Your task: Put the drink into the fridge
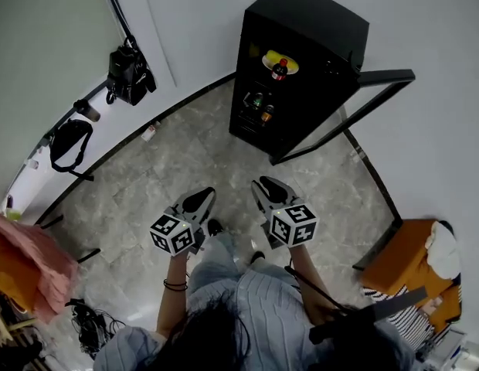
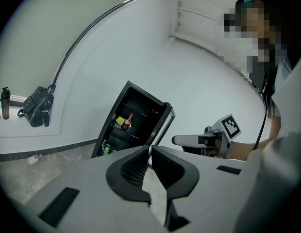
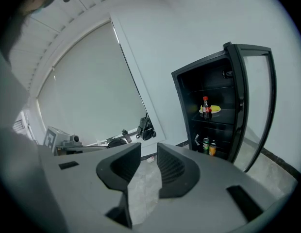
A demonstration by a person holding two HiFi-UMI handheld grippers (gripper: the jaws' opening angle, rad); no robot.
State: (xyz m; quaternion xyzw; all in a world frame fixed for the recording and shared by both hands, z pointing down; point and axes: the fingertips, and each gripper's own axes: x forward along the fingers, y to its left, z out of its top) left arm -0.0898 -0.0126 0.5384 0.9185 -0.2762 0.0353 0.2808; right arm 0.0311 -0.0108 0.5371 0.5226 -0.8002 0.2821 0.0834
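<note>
Dark cola bottle (image 1: 280,70) stands upright on the boxy black fridge's (image 1: 309,29) upper shelf, glass door (image 1: 385,76) swung wide; left gripper (image 1: 201,199) jaws pressed together, right gripper (image 1: 268,186) jaws slightly apart, both empty

fridge (image 1: 301,22) doorway open, door (image 1: 382,76) swung right
</note>
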